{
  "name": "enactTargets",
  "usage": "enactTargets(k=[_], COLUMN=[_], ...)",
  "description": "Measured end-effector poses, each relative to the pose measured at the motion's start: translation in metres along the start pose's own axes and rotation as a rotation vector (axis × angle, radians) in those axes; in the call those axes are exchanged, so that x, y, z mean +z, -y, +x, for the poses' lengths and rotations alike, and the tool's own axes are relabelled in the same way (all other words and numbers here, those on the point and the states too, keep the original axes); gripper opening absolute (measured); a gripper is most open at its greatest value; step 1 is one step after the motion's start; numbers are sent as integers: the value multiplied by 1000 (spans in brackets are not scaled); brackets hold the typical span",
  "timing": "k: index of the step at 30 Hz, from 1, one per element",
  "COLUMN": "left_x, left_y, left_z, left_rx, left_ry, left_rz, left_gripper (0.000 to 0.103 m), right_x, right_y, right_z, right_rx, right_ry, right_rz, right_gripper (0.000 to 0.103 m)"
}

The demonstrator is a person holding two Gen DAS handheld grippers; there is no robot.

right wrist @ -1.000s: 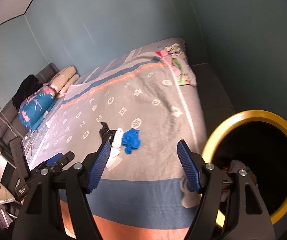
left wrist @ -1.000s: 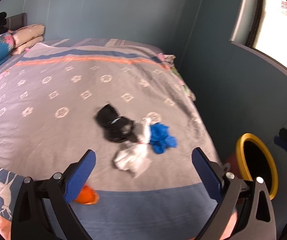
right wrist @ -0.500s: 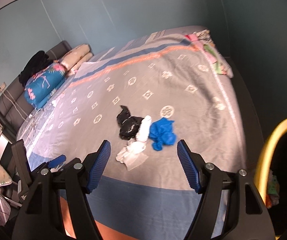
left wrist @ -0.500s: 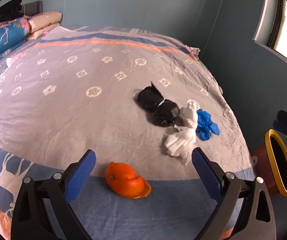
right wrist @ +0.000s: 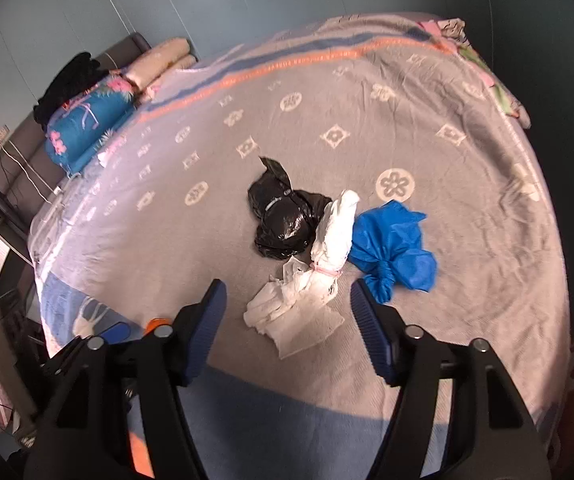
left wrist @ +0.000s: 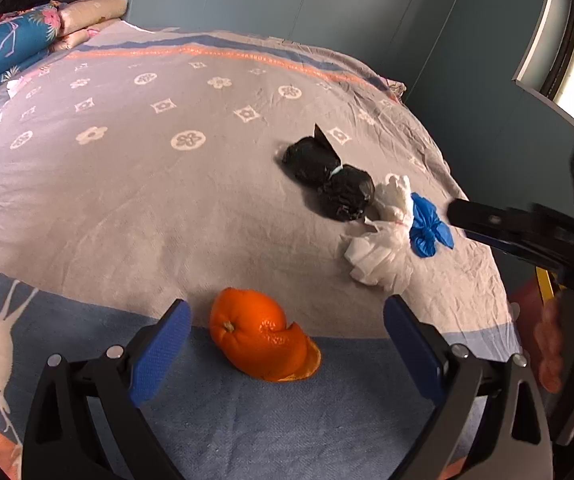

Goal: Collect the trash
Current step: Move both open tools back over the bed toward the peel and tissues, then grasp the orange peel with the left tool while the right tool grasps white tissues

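An orange peel (left wrist: 261, 340) lies on the blue band of the bedspread (left wrist: 127, 208), just ahead of and between the fingers of my open, empty left gripper (left wrist: 285, 322). A black bag (left wrist: 329, 180), a white bag (left wrist: 385, 236) and a blue bag (left wrist: 427, 230) lie bunched together further right. In the right wrist view my right gripper (right wrist: 287, 300) is open and empty, just short of the white bag (right wrist: 311, 292), with the black bag (right wrist: 283, 216) and blue bag (right wrist: 393, 248) beyond. The right gripper's body shows at the right edge of the left wrist view.
Folded quilts and pillows (left wrist: 27, 40) lie at the head of the bed, also in the right wrist view (right wrist: 91, 120). A yellow bin rim (left wrist: 545, 284) shows beside the bed's right edge. Blue-grey walls and a window (left wrist: 567, 60) stand behind.
Both grippers have moved in over the bed toward the trash. The orange peel has come between the left fingers; the bags have grown larger in the right view and the bin has left it.
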State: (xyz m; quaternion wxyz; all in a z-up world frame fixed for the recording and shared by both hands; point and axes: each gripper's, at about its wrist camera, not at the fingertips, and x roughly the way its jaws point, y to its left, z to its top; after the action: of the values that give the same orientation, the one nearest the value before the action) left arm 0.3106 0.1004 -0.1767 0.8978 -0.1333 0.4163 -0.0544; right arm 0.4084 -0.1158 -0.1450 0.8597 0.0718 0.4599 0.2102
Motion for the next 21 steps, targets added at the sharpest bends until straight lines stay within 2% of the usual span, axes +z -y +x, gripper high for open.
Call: enactTargets(k=[5,14,17,21], left_x=[-3,-3,-4,-5], left_y=[0,4,5,7], left_z=[8,22,24,28], left_rx=[-12,-22,-22,-12], left_ry=[-11,-18,-13,-20], left_rz=[11,30,39,58], left_gripper=[93,93,91,80], right_x=[3,9,12,18], right_y=[6,19,22,23], right_z=[32,60,71,84], right_rx=[5,-9,-16,0], right_ry=[-52,-82,-100,-117], right_rz=[36,62,60,73], right_gripper=[58,55,50,44])
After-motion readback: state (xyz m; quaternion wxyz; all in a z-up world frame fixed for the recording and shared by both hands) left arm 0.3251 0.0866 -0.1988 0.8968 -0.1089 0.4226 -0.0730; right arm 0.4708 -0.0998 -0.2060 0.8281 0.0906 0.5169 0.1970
